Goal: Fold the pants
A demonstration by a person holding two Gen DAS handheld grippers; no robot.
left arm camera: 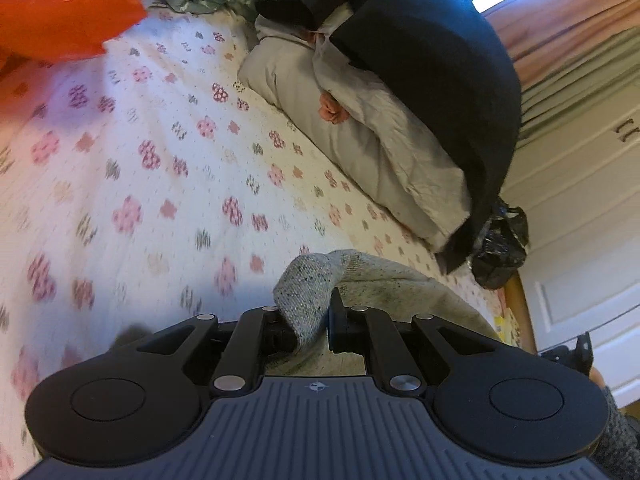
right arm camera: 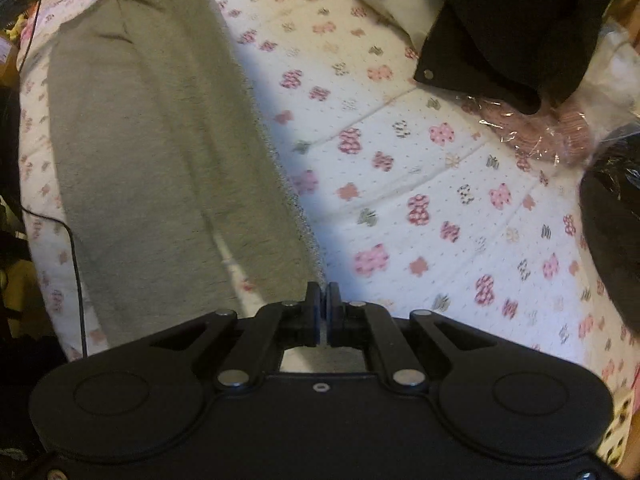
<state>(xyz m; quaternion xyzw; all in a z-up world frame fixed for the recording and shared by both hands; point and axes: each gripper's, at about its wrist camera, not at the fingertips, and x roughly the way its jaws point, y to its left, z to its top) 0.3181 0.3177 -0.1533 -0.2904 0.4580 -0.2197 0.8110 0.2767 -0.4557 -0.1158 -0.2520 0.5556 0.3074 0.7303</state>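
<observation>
The grey knit pants (right arm camera: 160, 152) lie stretched out on the flowered bedspread (right arm camera: 400, 168), inside face up, running from the far left toward my right gripper. My right gripper (right arm camera: 323, 308) is shut on the pants' near edge, which runs thin between the pads. In the left wrist view my left gripper (left arm camera: 316, 320) is shut on a bunched speckled fold of the pants (left arm camera: 316, 284), lifted above the bedspread (left arm camera: 160, 160). More of the fabric drapes to the right behind the fingers.
A grey pillow (left arm camera: 360, 136) with a black garment (left arm camera: 440, 64) over it lies at the bed's far side. An orange bag (left arm camera: 60, 8) sits at the top left. A black garment (right arm camera: 500, 20), a pink wrapped item (right arm camera: 540, 132) and a black bag (right arm camera: 612, 240) lie at the right.
</observation>
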